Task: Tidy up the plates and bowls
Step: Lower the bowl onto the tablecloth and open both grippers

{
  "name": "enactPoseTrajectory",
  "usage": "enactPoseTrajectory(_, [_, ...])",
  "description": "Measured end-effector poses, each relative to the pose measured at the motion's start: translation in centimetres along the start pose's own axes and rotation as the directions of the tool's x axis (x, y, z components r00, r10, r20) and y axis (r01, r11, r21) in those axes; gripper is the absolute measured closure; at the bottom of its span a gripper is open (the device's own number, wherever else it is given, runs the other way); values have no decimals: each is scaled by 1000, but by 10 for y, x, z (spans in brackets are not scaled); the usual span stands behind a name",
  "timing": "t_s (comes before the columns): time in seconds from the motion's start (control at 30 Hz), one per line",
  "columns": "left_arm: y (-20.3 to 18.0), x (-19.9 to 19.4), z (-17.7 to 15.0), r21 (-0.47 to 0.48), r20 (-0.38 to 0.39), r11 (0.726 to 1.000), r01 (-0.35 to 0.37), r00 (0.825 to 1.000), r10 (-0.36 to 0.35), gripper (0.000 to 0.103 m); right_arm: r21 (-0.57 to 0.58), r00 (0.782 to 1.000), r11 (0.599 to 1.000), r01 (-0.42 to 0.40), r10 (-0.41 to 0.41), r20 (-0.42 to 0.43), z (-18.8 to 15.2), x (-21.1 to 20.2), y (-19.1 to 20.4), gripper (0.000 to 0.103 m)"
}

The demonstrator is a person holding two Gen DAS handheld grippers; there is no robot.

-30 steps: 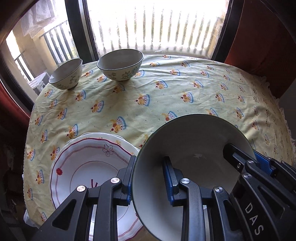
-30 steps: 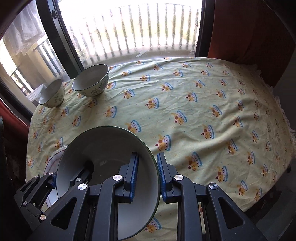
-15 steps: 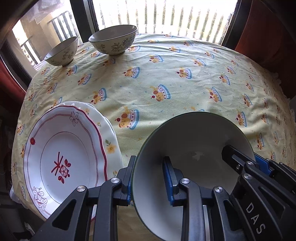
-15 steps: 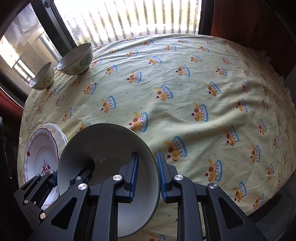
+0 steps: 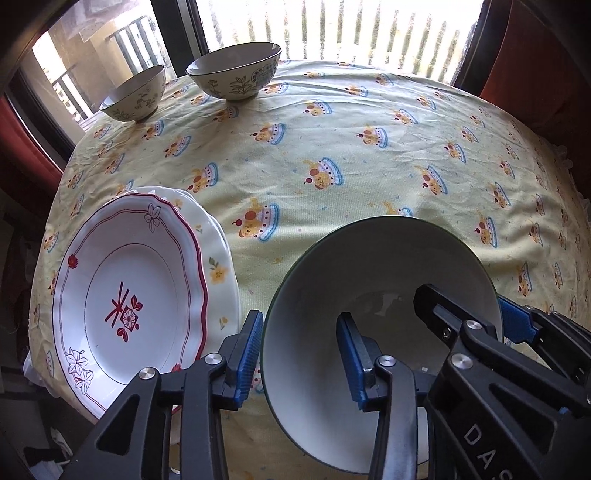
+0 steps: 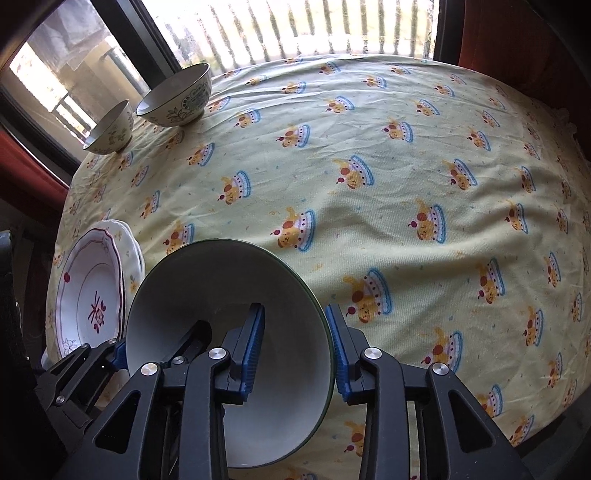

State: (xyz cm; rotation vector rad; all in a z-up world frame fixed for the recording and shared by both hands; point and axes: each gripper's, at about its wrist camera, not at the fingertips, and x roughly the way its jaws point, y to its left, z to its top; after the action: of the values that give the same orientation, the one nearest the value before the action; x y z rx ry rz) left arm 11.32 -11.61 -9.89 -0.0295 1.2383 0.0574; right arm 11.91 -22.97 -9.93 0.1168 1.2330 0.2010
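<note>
A large white bowl with a dark green rim [image 5: 373, 273] [image 6: 207, 280] sits low over the tablecloth near the front edge. My left gripper [image 5: 301, 354] straddles its left rim, jaws spread apart. My right gripper [image 6: 295, 347] straddles its right rim, jaws also spread. A red-patterned plate [image 5: 129, 291] [image 6: 92, 295] lies on a floral white plate [image 5: 218, 258] at the left. Two patterned bowls stand at the far left: a larger one [image 5: 234, 75] [image 6: 175, 98] and a smaller one [image 5: 135, 94] [image 6: 109, 129].
The round table wears a yellow cloth with cake prints [image 5: 369, 166] [image 6: 406, 184]. A window with balcony railing [image 5: 332, 26] is behind it. A red curtain [image 6: 517, 44] hangs at the back right. The table edge drops off close to the plates.
Both grippers have widened their jaws around the bowl's rim, which they were pinching before. Both cameras have come lower and closer to the table.
</note>
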Motion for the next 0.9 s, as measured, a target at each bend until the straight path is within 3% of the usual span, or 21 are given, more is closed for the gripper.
enactPoseTrajectory(0.07, [2,-7,2,-10,19,1000,14,1000,-14,40,-14,1000,1000,5,-5,24,3,-6,2,50])
enactPoseTrajectory(0.13, [3,-15,6,-14,40,1000,10,999,-9,36,-10,999,1000,-4,4,47,6,-12,3,34])
enactPoseTrajectory(0.2, [5,-20,10,-13,63,1000,0,998,1,33,-15,998,1000,2,-1,65,11,-18,5,32])
enactPoseTrajectory(0.57, [41,-33,45,-25,125,1000,-14,992,17,33,-19,991,999,26,-23,130,43,-29,39,30])
enactPoseTrajectory(0.9, [94,-32,103,-27,216,999,-28,976,33,32,0,974,999,42,-41,224,94,-28,90,30])
